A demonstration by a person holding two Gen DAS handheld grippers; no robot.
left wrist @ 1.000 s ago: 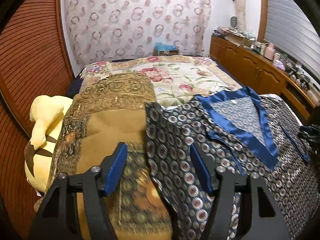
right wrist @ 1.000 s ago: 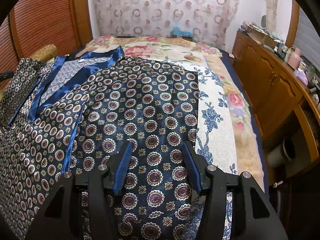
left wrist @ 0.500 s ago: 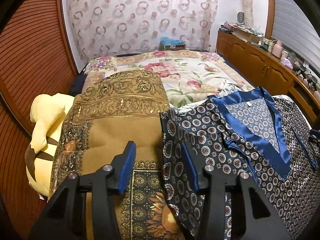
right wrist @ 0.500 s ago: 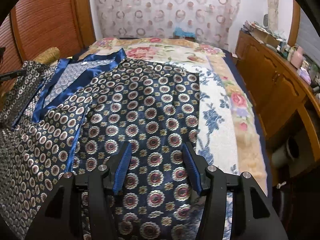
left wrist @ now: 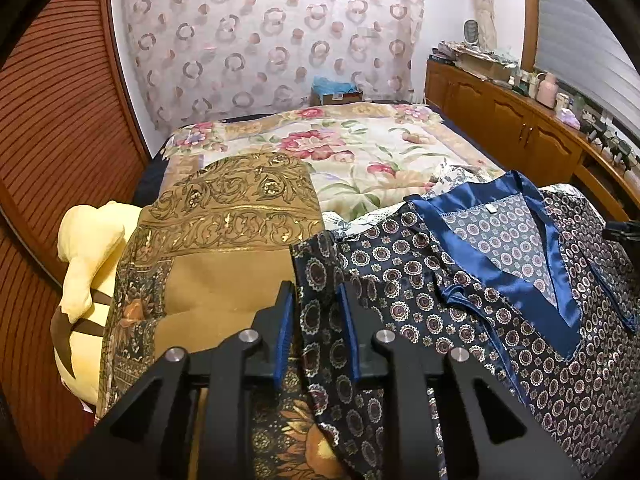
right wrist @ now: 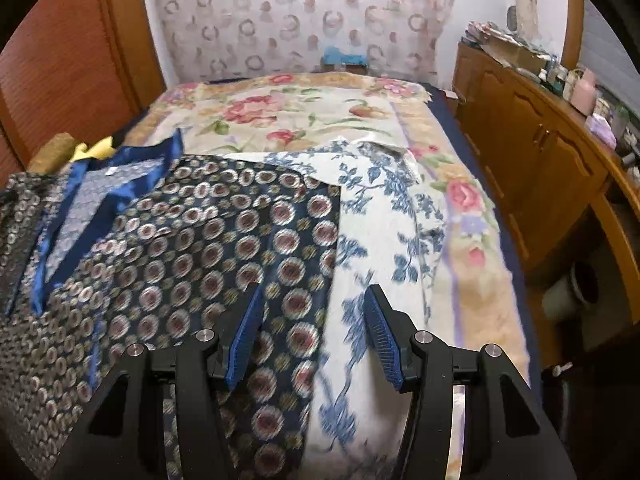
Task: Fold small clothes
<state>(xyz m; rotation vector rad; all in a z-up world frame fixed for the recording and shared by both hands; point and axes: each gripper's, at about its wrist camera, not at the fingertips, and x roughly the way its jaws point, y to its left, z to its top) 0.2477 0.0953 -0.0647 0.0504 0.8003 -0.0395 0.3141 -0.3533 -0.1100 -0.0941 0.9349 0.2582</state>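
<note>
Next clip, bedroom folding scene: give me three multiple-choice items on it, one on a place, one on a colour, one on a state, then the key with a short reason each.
1. Where is the yellow plush toy?
A. Left of the gold-brown cloth, by the wooden wall
B. On the cabinets
C. On top of the shirt

2. What colour is the collar trim of the patterned shirt?
A. Red
B. Shiny blue
C. White

3. What lies between the pads of the left claw?
A. Nothing
B. The toy's arm
C. The shirt's left edge

Key:
1 A: in the left wrist view the toy sits at the cloth's left side against the slatted wall.
2 B: a glossy blue band frames the V-neck.
3 C: navy medallion fabric runs up between the two blue pads while the claw is closing.
</note>
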